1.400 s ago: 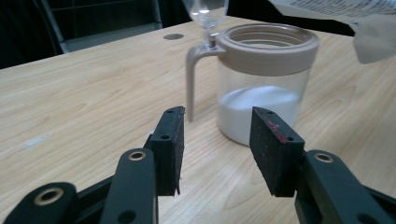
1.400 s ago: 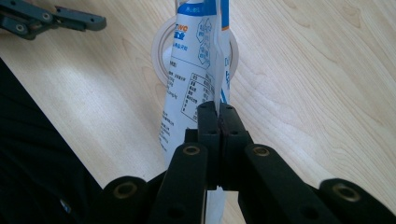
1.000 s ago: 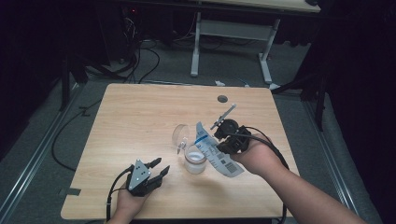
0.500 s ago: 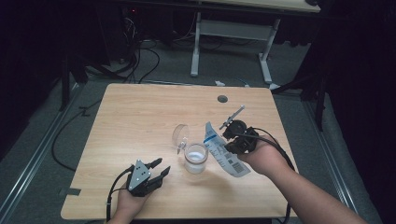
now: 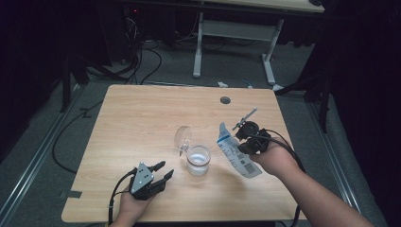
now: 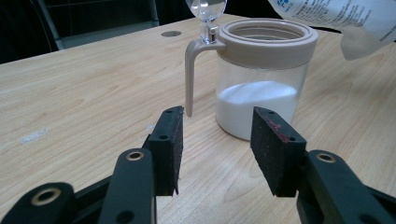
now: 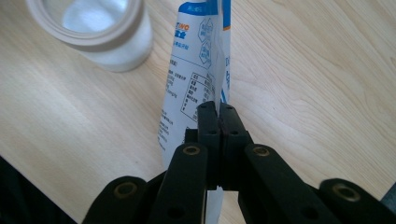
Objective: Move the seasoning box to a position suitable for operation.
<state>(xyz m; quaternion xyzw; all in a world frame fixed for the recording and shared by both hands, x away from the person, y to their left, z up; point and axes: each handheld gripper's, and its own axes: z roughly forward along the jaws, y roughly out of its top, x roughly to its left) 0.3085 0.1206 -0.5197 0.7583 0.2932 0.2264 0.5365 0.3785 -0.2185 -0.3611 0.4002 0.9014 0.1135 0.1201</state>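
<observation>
A clear jar (image 5: 197, 161) with a beige rim and handle stands mid-table, its round lid (image 5: 182, 135) flipped up behind it. White powder fills its lower part (image 6: 261, 93). My right gripper (image 5: 243, 142) is shut on a white and blue printed pouch (image 5: 235, 151), held tilted just right of the jar. In the right gripper view the jaws (image 7: 218, 112) pinch the pouch (image 7: 196, 70), with the jar (image 7: 93, 28) at the upper left. My left gripper (image 5: 163, 171) rests near the front left, open. Its jaws (image 6: 217, 140) point at the jar, short of it, with nothing between them.
A round cable hole (image 5: 225, 100) sits near the table's far edge. Beyond the table stand the white legs of another desk (image 5: 198, 42), and cables (image 5: 142, 61) lie on the dark floor. Bare wood (image 5: 137, 123) stretches left of the jar.
My right hand has carried the pouch to the right and a little lower, away from over the jar. The left gripper has stayed where it was.
</observation>
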